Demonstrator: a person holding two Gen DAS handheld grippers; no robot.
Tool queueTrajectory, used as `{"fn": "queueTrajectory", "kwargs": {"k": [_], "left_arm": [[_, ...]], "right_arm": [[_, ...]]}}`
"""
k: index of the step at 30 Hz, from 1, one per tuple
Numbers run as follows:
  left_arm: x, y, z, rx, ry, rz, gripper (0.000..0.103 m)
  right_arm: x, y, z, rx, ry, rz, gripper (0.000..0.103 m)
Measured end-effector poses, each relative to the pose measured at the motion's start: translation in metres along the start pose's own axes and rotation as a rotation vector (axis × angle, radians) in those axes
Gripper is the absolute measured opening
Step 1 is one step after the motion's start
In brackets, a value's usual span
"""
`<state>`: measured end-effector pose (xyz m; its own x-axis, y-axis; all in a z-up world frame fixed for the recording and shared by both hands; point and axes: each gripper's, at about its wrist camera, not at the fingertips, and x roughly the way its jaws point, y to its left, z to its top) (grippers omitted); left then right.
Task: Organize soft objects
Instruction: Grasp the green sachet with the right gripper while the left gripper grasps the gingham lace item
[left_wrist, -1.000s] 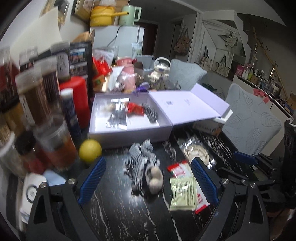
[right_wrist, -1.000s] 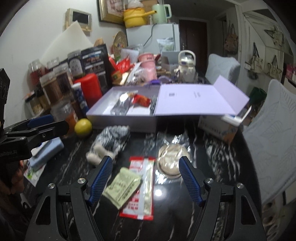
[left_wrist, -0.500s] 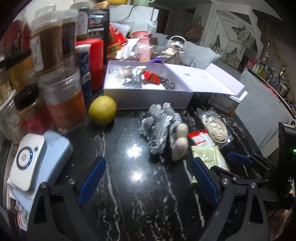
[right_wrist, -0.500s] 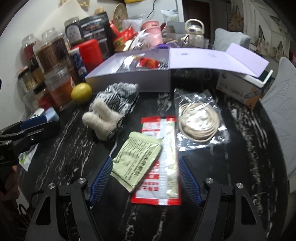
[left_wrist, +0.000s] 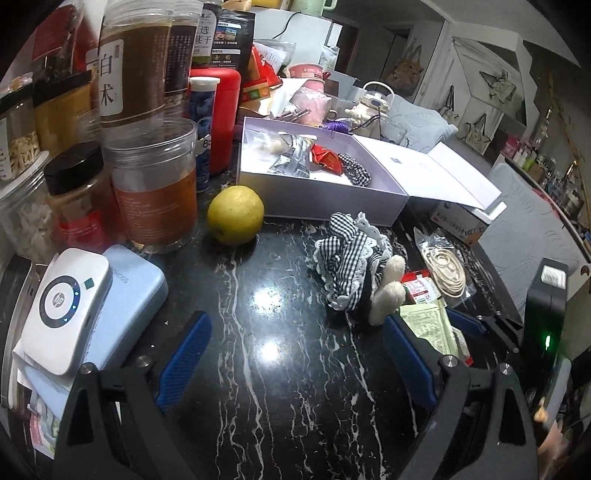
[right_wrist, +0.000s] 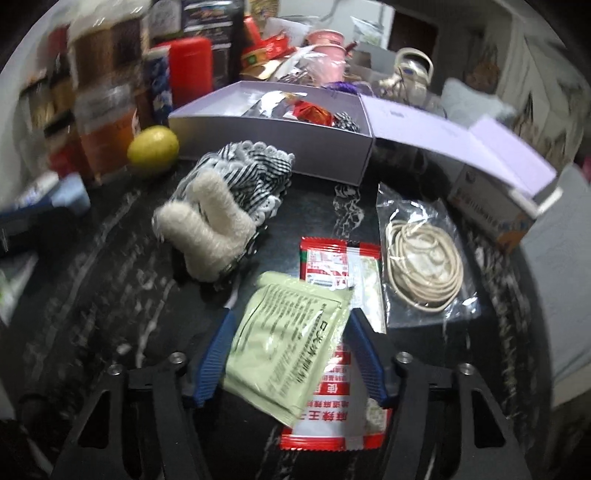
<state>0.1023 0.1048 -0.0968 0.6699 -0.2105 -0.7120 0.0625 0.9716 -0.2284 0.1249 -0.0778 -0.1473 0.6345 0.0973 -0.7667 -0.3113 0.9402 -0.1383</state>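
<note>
A checkered soft toy (left_wrist: 354, 266) with cream feet lies on the black marble table; it also shows in the right wrist view (right_wrist: 229, 206). A pale green sachet (right_wrist: 288, 343) lies over a red packet (right_wrist: 340, 332), with a bagged cord coil (right_wrist: 424, 266) to the right. An open lilac box (left_wrist: 314, 181) behind holds several small items. My right gripper (right_wrist: 290, 330) is open, low over the table, its fingers either side of the green sachet. My left gripper (left_wrist: 299, 332) is open and empty above bare table, left of the toy.
A yellow fruit (left_wrist: 236, 214) sits left of the box. Jars (left_wrist: 155, 192) and bottles crowd the left. A white device on a blue case (left_wrist: 92, 302) lies at the near left. A small carton (right_wrist: 491, 206) stands at the right under the box lid.
My right gripper has dropped forward and down so its fingers now flank the green sachet. My left gripper has swung left and lower, nearer the jars and fruit.
</note>
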Motion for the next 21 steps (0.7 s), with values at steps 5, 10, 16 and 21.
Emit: {"fn": "queueTrajectory", "kwargs": {"k": [5, 10, 16, 21], "left_arm": [[0.005, -0.006, -0.003, 0.005, 0.022, -0.023, 0.095], [0.005, -0.018, -0.004, 0.022, 0.018, -0.031, 0.095], [0.012, -0.037, -0.004, 0.048, 0.033, -0.064, 0.095], [0.022, -0.062, -0.001, 0.076, 0.045, -0.084, 0.095]], "right_arm": [[-0.005, 0.002, -0.006, -0.028, -0.034, -0.005, 0.037], [-0.014, -0.015, -0.009, 0.043, -0.044, 0.089, 0.033], [-0.034, -0.046, -0.02, 0.119, -0.068, 0.077, 0.033], [-0.043, -0.078, -0.031, 0.183, -0.077, 0.034, 0.034]]}}
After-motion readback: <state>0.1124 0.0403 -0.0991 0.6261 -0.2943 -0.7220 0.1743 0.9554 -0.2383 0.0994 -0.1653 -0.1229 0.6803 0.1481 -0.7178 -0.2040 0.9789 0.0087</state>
